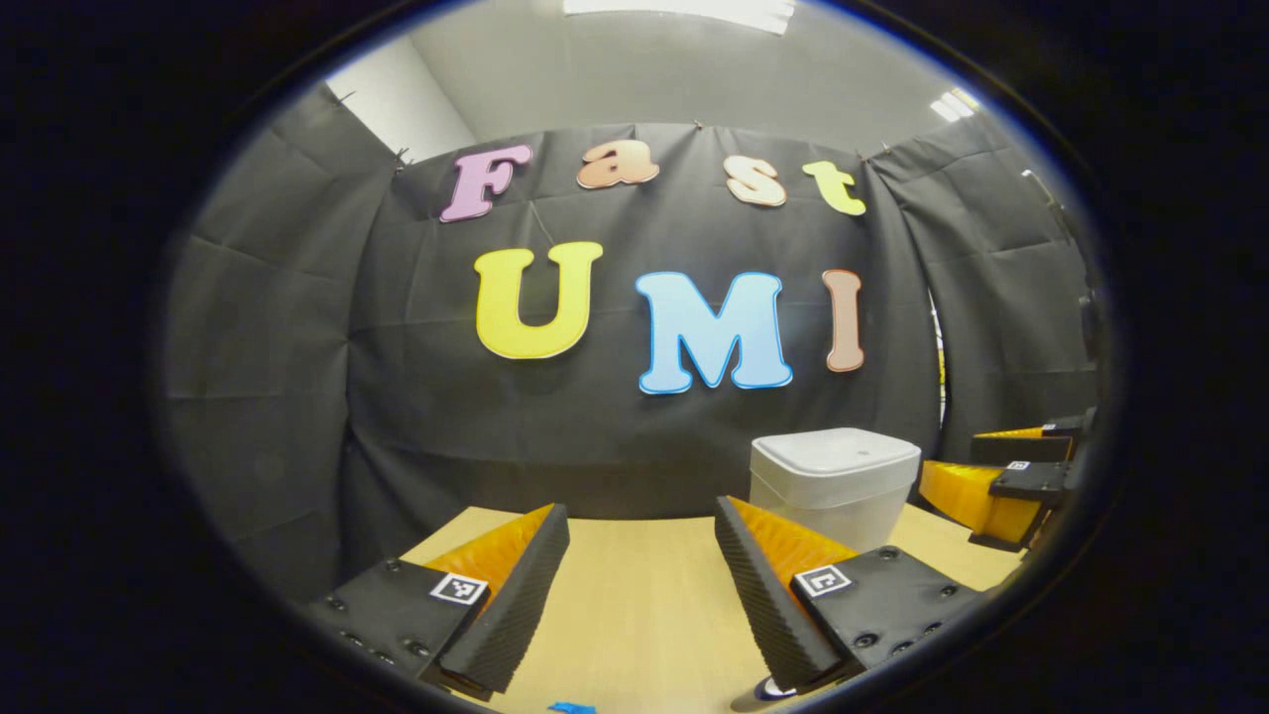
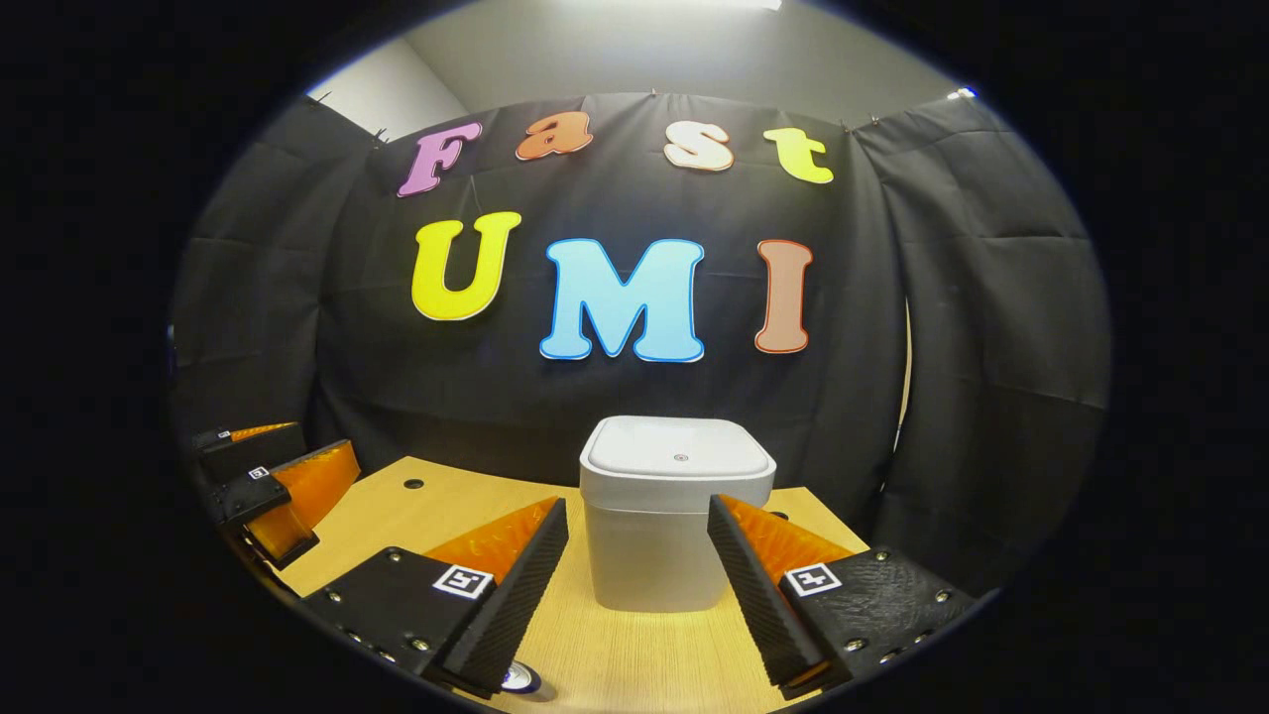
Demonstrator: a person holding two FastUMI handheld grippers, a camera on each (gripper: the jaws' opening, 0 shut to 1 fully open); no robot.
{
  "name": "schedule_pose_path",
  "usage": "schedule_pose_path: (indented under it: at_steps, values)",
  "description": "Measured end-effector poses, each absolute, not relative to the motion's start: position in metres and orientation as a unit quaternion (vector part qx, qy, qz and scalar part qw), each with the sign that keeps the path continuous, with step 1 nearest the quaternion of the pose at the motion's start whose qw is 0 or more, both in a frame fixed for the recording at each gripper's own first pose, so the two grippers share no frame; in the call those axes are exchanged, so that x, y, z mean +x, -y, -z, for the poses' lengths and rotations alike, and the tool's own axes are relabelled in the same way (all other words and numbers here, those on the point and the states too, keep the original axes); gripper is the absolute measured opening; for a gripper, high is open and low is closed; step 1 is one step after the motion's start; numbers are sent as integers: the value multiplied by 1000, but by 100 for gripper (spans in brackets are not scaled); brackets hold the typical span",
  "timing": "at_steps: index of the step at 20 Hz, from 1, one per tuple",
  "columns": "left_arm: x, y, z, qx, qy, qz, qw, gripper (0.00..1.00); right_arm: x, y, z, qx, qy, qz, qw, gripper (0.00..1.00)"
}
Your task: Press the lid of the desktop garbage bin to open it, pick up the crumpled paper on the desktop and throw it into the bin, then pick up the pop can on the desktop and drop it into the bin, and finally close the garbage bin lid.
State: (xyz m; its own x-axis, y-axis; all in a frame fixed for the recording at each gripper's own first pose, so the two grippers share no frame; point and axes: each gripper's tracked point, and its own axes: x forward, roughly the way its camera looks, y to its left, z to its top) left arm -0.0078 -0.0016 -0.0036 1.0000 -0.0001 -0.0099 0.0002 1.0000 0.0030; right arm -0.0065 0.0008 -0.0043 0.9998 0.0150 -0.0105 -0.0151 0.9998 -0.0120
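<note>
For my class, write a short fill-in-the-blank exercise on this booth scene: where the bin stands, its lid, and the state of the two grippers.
1. The lid of the garbage bin is ____.
2. The bin stands on a wooden ____.
3. The right gripper has its fingers ____, holding nothing.
4. In the right gripper view, the left gripper appears to the ____ of the bin.

Missing words: closed; table; open; left

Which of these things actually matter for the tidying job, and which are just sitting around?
For the job: garbage bin, its closed lid, left gripper, right gripper, both open.
Just there: wooden table, small hole in the table, black cloth wall.
</note>
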Motion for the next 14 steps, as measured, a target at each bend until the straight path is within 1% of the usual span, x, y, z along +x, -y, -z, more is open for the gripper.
schedule_pose_path:
  at_steps: [1, 2, 5, 6, 7, 9, 12, 13, 14]
  values:
    - [-8, 3, 3, 1, -6, 1, 1000, 100, -8, 0, 5, -8, -6, -8, 1000, 92]
    - [-9, 4, 3, 0, -5, 0, 1000, 97, -7, 0, 5, -9, -7, -9, 1000, 92]
    - [-10, 5, 6, -1, -7, -1, 1000, 97, -8, 1, 9, -13, -12, -13, 1000, 92]
    - [-11, 6, 6, -1, -8, -2, 1000, 100, -9, 2, 9, -13, -12, -14, 1000, 90]
    - [-12, 6, 8, -1, -9, -3, 1000, 97, -8, 1, 10, -13, -13, -16, 1000, 88]
    - [-11, 5, 7, -2, -8, -7, 1000, 97, -7, 4, 11, -13, -13, -14, 1000, 83]
    - [-11, 4, 9, -2, -9, -11, 1000, 97, -6, 7, 13, -11, -17, -11, 1000, 82]
    - [-10, 5, 9, -1, -10, -11, 1000, 100, -5, 9, 14, -11, -16, -12, 1000, 72]
    - [-10, 4, 8, -2, -9, -12, 1000, 100, -4, 8, 13, -11, -17, -12, 1000, 62]
